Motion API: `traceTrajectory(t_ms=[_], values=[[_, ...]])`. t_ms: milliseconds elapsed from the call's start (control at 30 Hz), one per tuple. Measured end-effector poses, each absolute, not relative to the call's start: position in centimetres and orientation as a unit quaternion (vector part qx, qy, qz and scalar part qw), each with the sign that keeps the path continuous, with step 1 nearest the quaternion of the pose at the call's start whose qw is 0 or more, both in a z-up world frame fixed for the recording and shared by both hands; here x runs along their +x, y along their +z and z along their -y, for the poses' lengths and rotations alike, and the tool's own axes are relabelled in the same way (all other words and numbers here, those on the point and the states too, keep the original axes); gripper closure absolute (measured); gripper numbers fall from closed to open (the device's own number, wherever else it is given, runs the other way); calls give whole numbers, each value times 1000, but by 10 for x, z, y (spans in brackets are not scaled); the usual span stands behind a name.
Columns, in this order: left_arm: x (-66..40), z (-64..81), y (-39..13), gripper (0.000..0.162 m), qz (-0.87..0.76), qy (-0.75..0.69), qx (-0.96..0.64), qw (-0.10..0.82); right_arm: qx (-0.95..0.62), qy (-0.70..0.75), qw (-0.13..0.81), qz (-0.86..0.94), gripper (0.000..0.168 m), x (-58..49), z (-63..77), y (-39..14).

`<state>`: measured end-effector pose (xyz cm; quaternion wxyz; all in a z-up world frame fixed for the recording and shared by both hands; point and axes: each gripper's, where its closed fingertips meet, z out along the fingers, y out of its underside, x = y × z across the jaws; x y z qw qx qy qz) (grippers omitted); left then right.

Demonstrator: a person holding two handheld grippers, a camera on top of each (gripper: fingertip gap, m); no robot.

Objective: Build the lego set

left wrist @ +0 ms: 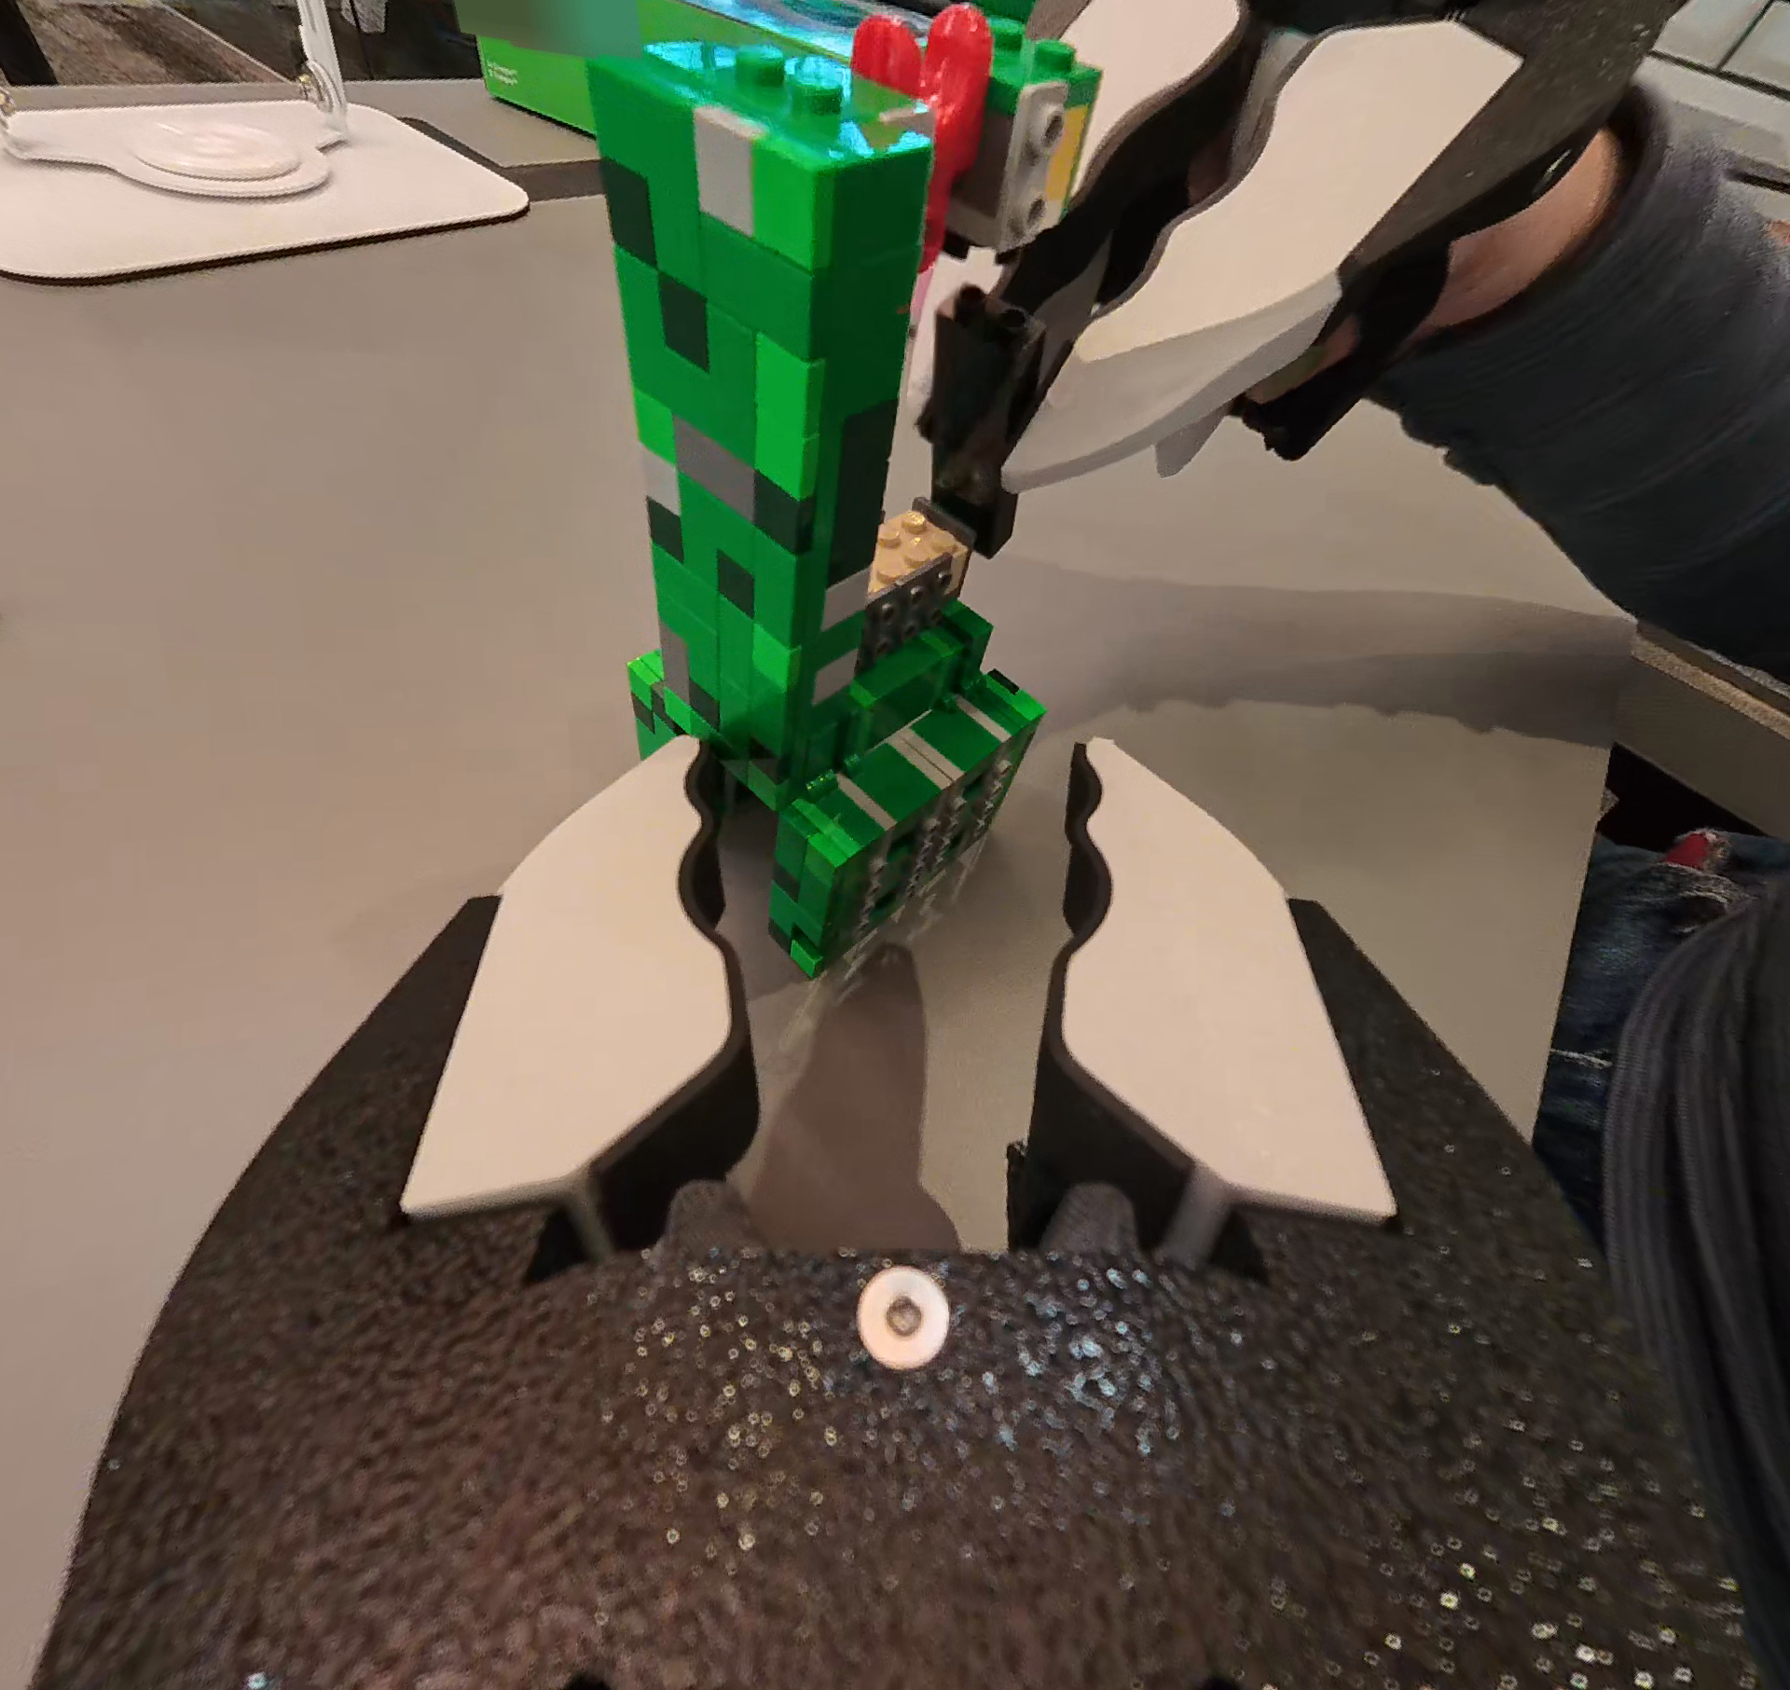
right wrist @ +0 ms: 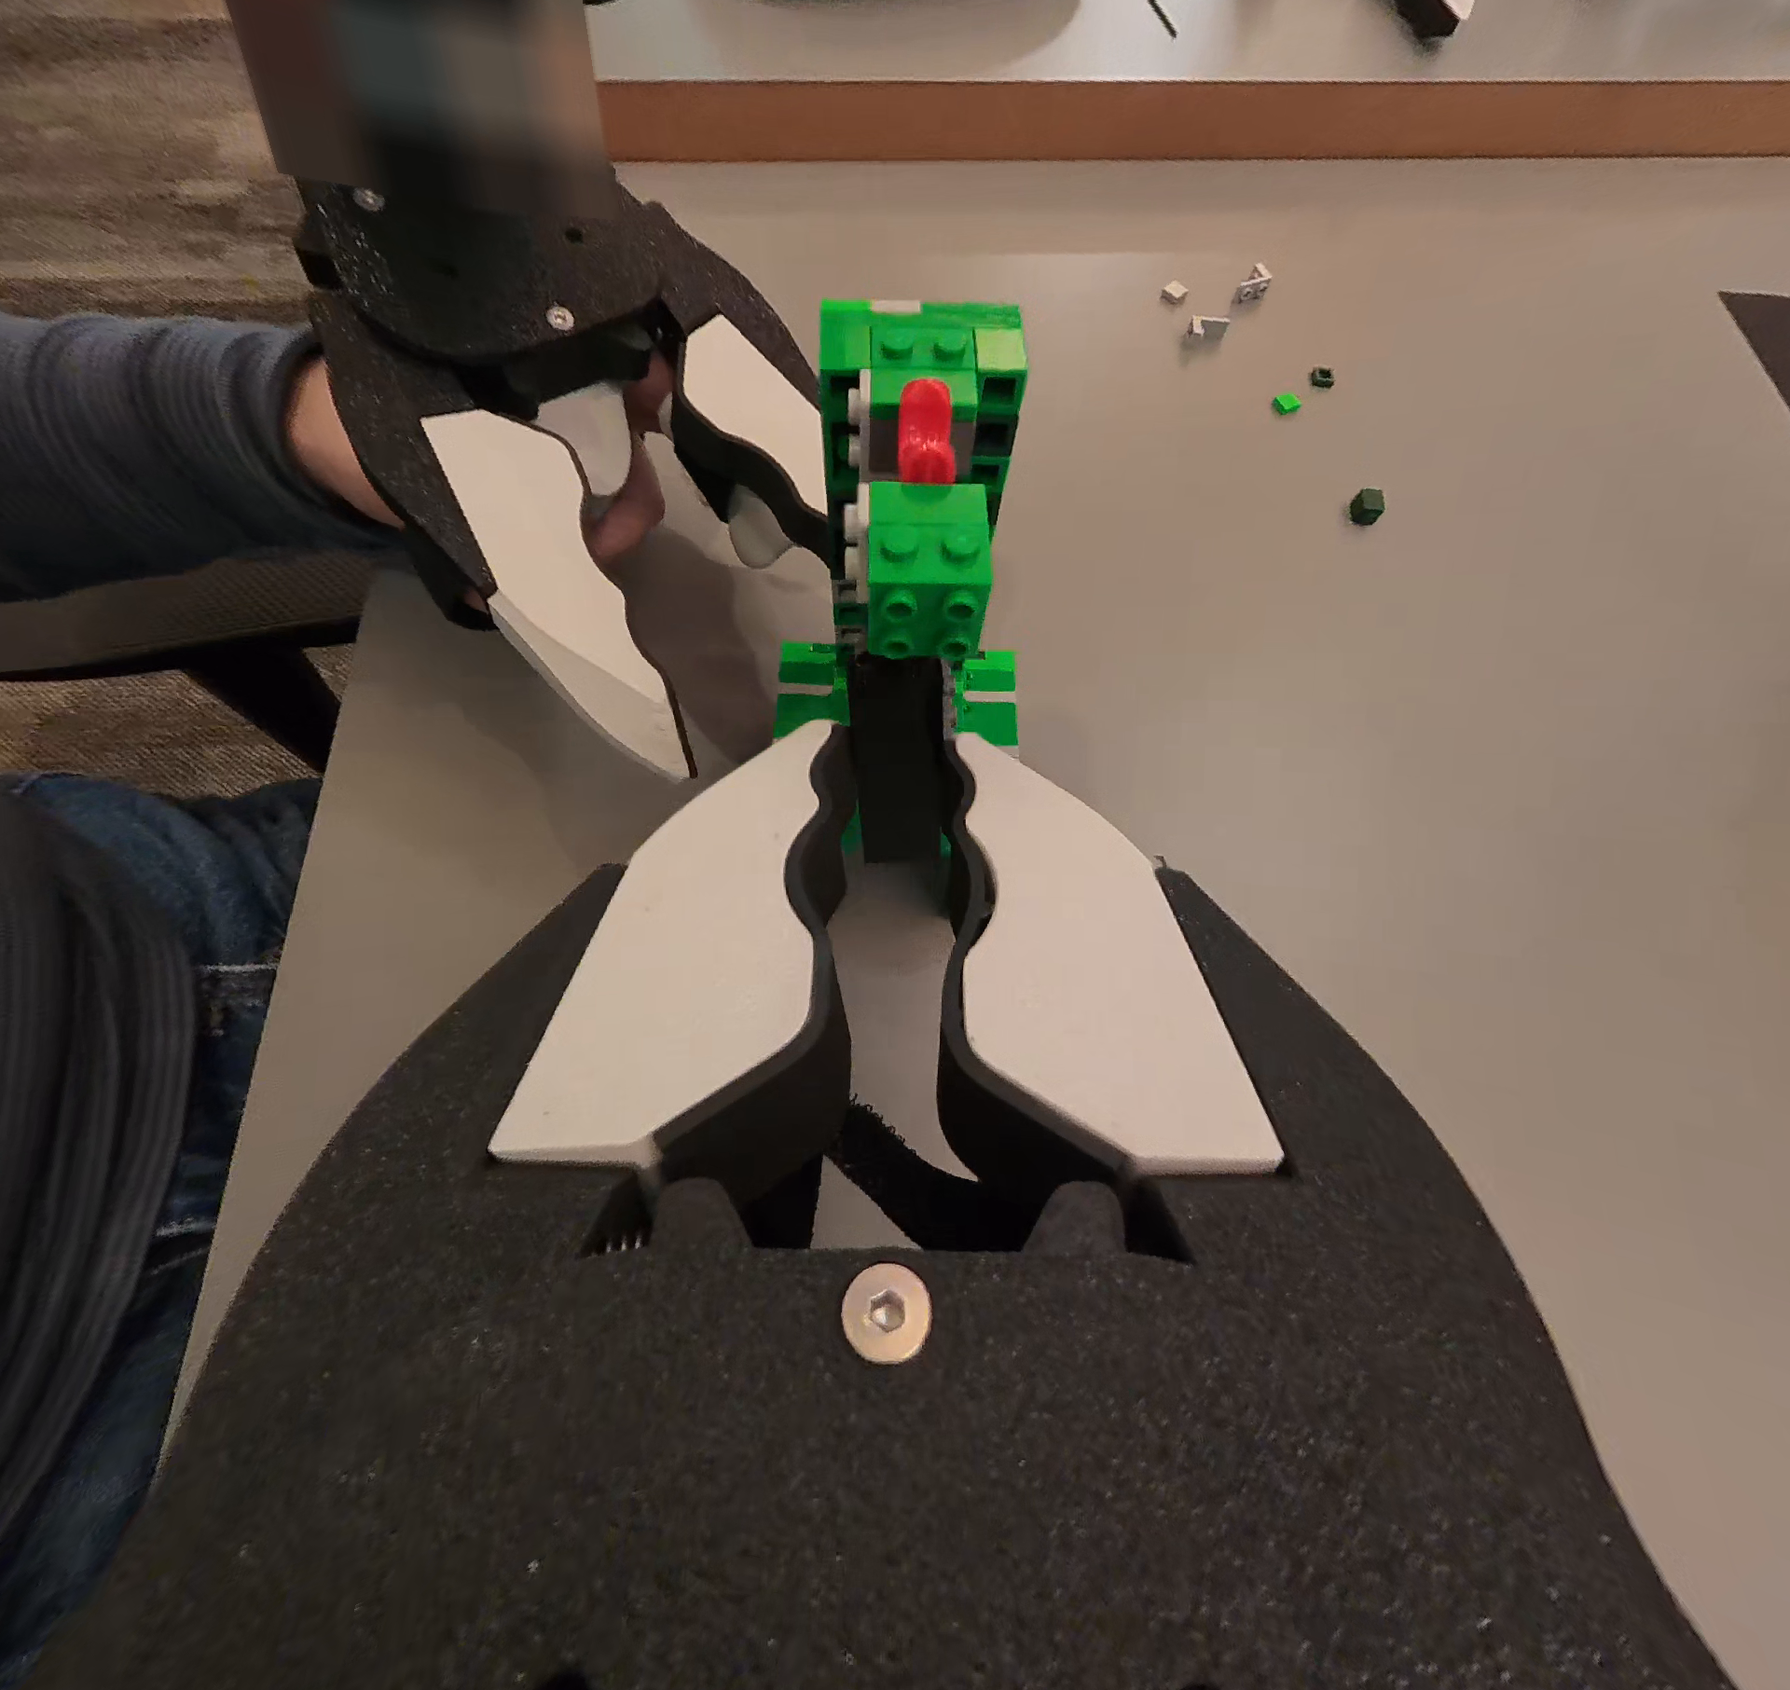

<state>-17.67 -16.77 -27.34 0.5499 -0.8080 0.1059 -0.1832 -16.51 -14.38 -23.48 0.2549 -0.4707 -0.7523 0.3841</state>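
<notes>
A tall green Lego figure with dark and grey patches stands on the grey table, with a red piece near its top. My left gripper is open and empty, its fingertips on either side of the figure's foot. My right gripper is shut on a long black Lego piece and holds it against the figure's side, just above a tan brick. In the left wrist view the right gripper comes in from the upper right with the black piece. The right wrist view shows the figure, its red piece and the left gripper.
A green box lies behind the figure, and a white pad with a clear stand sits far left. Small loose grey pieces and green pieces lie to the right of the figure. The table edge and a person's legs are close by. There is about 5 centimeters between the tips of the two grippers.
</notes>
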Motion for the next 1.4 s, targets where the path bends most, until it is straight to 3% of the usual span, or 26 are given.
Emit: traceTrajectory(t_ms=[667, 767, 867, 1067, 1267, 1400], values=[[-178, 170, -275, 96, -102, -178, -812, 547, -373, 604, 280, 646, 152, -159, 144, -222], [-178, 178, -255, 110, -114, -145, -788, 587, -354, 644, 286, 615, 152, -145, 145, -209], [-158, 188, -225, 115, -144, -115, -751, 634, -315, 688, 294, 584, 152, -128, 158, -188], [-104, 185, -197, 118, -198, -145, -723, 646, -255, 737, 265, 566, 152, -113, 194, -158], [-97, 184, -181, 145, -203, -170, -696, 668, -245, 732, 268, 577, 152, -110, 201, -152], [-97, 183, -178, 145, -203, -166, -685, 680, -242, 730, 276, 577, 152, -109, 201, -150]])
